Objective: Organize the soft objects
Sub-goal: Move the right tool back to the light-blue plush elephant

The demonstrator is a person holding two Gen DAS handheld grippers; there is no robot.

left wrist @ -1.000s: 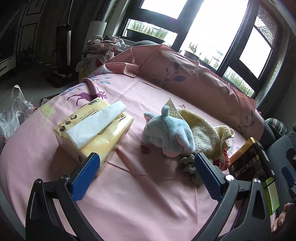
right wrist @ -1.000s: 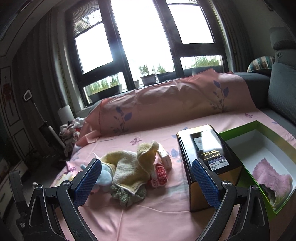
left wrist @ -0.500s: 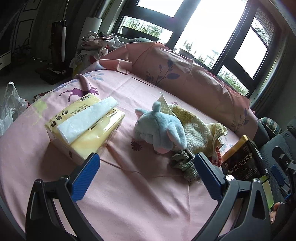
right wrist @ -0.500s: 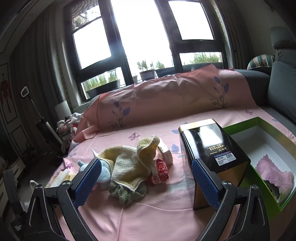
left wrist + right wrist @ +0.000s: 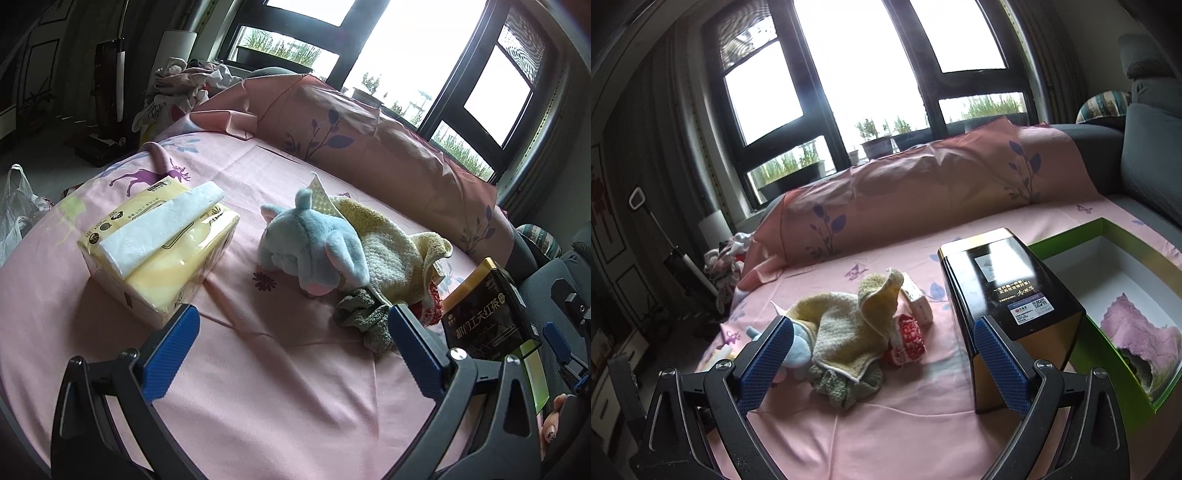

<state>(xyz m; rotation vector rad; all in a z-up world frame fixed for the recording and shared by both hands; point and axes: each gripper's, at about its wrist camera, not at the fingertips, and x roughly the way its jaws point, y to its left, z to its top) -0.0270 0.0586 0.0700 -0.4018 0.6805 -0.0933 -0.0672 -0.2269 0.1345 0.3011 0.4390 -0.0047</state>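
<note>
A blue plush elephant (image 5: 314,243) lies on the pink sheet, against a yellow towel (image 5: 391,251) with a grey-green cloth (image 5: 364,310) and a red-and-white item (image 5: 908,338) beside it. The towel (image 5: 846,321) and cloth (image 5: 844,386) also show in the right wrist view. A green box (image 5: 1071,247) holds a purple cloth (image 5: 1137,328). My left gripper (image 5: 291,347) is open and empty, short of the pile. My right gripper (image 5: 882,360) is open and empty, facing the pile.
A yellow tissue pack (image 5: 159,243) lies left of the elephant. A black tea box (image 5: 1008,306) stands between the pile and the green box. A long pink pillow (image 5: 923,195) runs along the back. A small white box (image 5: 918,302) lies behind the towel.
Both grippers have drifted a little closer to the pile of soft things. Both stayed open and nothing on the sheet moved.
</note>
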